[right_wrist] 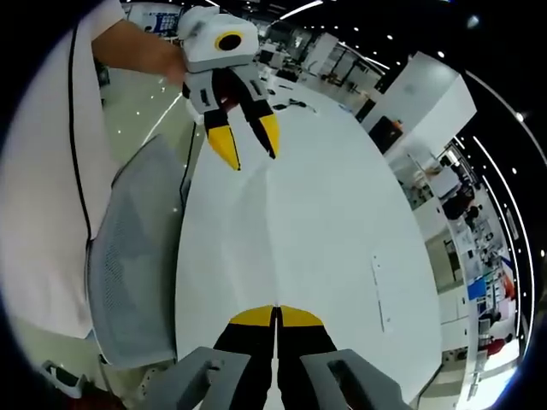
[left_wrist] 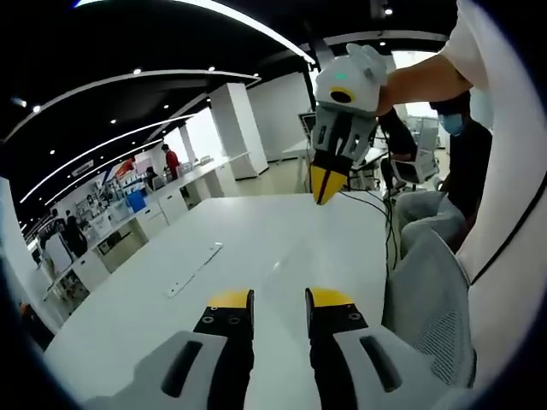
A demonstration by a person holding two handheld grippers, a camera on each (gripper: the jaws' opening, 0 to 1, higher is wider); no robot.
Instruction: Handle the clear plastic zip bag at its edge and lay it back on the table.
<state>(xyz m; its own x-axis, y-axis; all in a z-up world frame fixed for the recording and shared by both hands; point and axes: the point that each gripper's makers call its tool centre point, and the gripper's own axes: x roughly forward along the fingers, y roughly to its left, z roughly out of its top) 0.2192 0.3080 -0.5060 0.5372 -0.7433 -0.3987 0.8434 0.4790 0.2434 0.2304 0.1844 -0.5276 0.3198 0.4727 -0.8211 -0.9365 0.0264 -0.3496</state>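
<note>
1. My left gripper [left_wrist: 279, 299] is nearest in the left gripper view. Its two yellow-tipped fingers [left_wrist: 231, 299] stand apart with a clear gap. Nothing lies between them and they touch nothing.
2. In the right gripper view, the left gripper [right_wrist: 248, 145] hangs above the far part of the table. Its fingers are spread and bare, and a hand [right_wrist: 158, 55] grips its body.
3. My right gripper [right_wrist: 275, 316] has its yellow fingertips [right_wrist: 252, 316] pressed together with no gap. I can make out nothing pinched between them.
4. In the left gripper view, the right gripper [left_wrist: 326, 184] points down over the table with its tips closed to one yellow point, clear of the surface.
5. A narrow, flat, pale translucent piece [left_wrist: 195, 269] lies flat on the table. I take it for the clear plastic zip bag [right_wrist: 379, 290]. It sits well apart from both grippers and neither touches it.
6. The white table [left_wrist: 282, 231] is long and glossy [right_wrist: 299, 222].
7. A grey mesh chair [left_wrist: 436, 299] stands against the table edge [right_wrist: 137, 256].
8. A black cable [left_wrist: 386, 218] trails at the table edge near the chair.
9. The room is an open hall with white columns [left_wrist: 238, 128], curved ceiling light strips [left_wrist: 256, 30] and counters along the wall [left_wrist: 184, 192]. A seated person in dark clothing [left_wrist: 468, 171] is beyond the chair.
</note>
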